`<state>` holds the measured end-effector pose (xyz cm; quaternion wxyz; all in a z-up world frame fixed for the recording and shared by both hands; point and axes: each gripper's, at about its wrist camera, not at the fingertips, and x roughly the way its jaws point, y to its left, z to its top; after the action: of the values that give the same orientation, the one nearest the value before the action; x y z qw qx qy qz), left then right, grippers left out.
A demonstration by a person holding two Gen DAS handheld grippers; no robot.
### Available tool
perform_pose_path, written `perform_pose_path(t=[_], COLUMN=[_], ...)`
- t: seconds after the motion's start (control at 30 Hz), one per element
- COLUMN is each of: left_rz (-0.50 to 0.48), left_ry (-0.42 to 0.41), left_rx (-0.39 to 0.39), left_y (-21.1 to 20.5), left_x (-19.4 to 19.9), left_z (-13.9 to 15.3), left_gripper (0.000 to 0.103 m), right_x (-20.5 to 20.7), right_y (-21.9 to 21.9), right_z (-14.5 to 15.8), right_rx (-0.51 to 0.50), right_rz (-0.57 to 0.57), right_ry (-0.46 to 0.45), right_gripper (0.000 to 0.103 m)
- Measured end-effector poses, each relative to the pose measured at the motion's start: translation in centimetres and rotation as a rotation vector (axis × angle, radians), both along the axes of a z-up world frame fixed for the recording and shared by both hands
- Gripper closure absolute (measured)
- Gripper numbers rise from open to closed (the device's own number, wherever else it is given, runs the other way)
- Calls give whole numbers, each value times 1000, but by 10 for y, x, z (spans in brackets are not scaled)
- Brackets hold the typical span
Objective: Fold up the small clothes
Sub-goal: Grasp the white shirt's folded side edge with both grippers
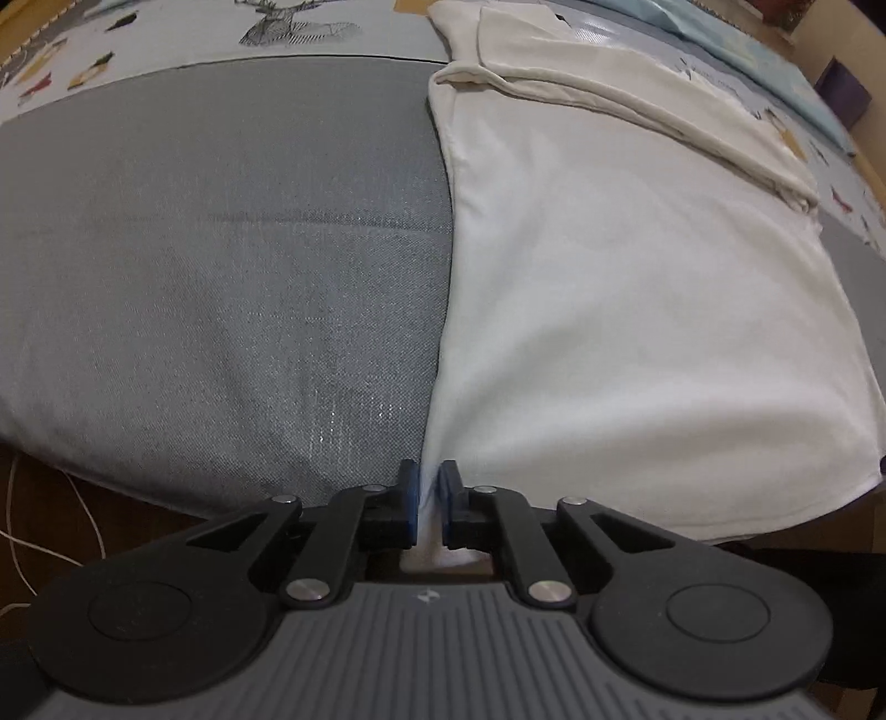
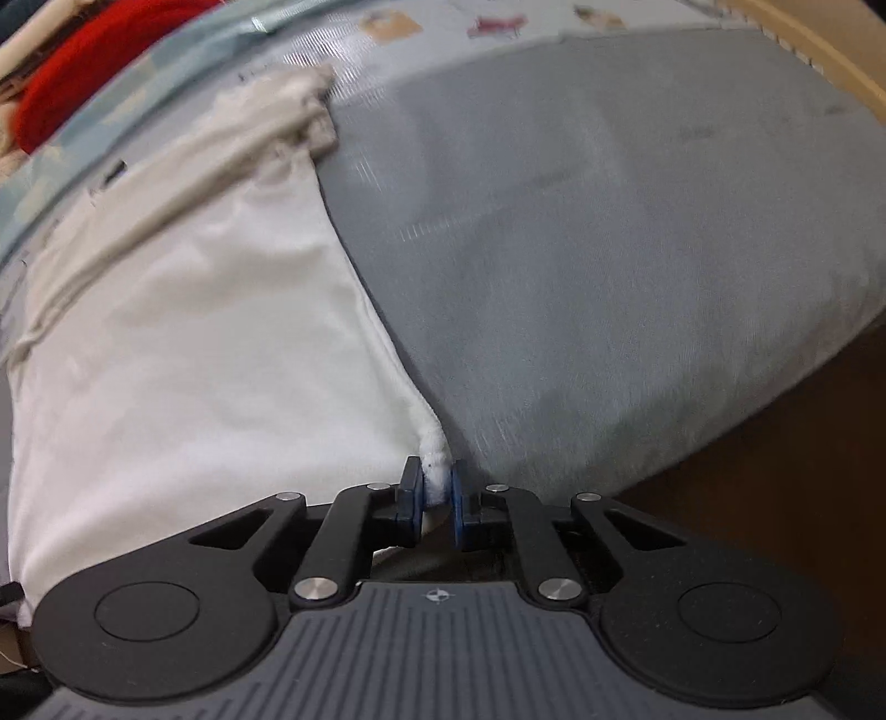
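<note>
A bed carries everything. On it lies a grey cushion [image 1: 221,266] with a woven cloth cover, which reaches to the near edge of the bed. Behind the cushion there is a pale bedsheet [image 1: 183,39] printed with a deer and small coloured birds. A white garment [image 1: 637,332] lies flat on the cushion. A cream garment [image 1: 609,94] lies partly on the white one and partly on the bedsheet.

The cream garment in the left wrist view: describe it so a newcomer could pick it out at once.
Find the grey cushion, then the white garment spread over its right side. The cream garment lies folded across that one's far end, duller and yellower than the bright white cloth beneath it.
</note>
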<state>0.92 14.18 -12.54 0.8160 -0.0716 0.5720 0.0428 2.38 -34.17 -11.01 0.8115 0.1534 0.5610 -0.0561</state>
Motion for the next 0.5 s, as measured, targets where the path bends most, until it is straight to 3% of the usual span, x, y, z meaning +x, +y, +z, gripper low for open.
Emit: perform_pose_path(t=[0.27, 0.37, 0.5], left_rz=[-12, -8, 28], left_ry=[6, -26, -19], left_rx=[15, 11, -6], left_y=[-3, -2, 4], left_x=[0, 3, 5], left_z=[0, 2, 2], left_gripper=[96, 100, 95], right_x=[3, 2, 2], right_y=[6, 7, 6], right_z=[-8, -2, 10], right_rx=[-40, -57, -54], right_rz=[31, 43, 35], right_ry=[33, 0, -65], right_gripper=[91, 95, 94])
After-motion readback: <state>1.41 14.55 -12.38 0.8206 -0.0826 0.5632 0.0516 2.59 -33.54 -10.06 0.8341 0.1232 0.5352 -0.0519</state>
